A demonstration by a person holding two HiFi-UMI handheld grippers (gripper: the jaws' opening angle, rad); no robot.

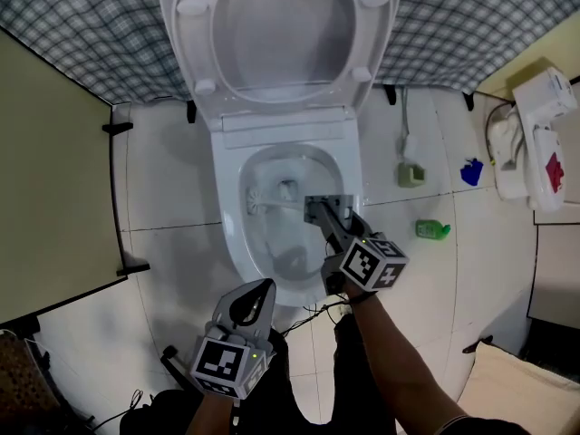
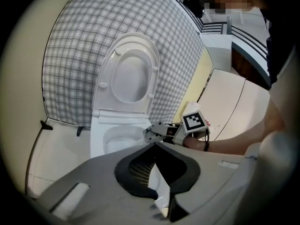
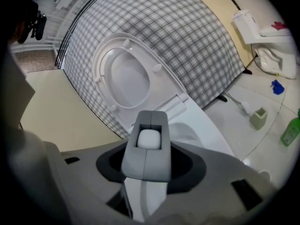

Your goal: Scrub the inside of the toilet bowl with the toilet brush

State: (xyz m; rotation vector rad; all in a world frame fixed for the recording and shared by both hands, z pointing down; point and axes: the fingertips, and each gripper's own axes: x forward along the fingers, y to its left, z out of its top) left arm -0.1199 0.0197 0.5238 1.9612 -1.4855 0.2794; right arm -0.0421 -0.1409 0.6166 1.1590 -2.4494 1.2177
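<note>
The left gripper [image 1: 265,290] is held nearest, short of the toilet bowl [image 1: 228,243], fingers together and empty. Beyond it, the right gripper [image 1: 317,208] is clamped on the toilet brush [image 1: 272,205], whose long axis runs leftward across the bowl interior.

Both grippers are pale grey plastic. The right gripper [image 1: 319,208] has squared, blocky fingers [image 3: 157,161] with a straight seam between them and a dark collar just behind. The left gripper [image 1: 259,290] tapers to a point, black inside, with a fine mesh pattern behind the fingers. Further back from the fingers each carries a cube [image 1: 373,263] of black-and-white square markers. The person wears a dark wristband [image 1: 357,297] behind the right cube, and dark trousers [image 1: 352,379].
</note>
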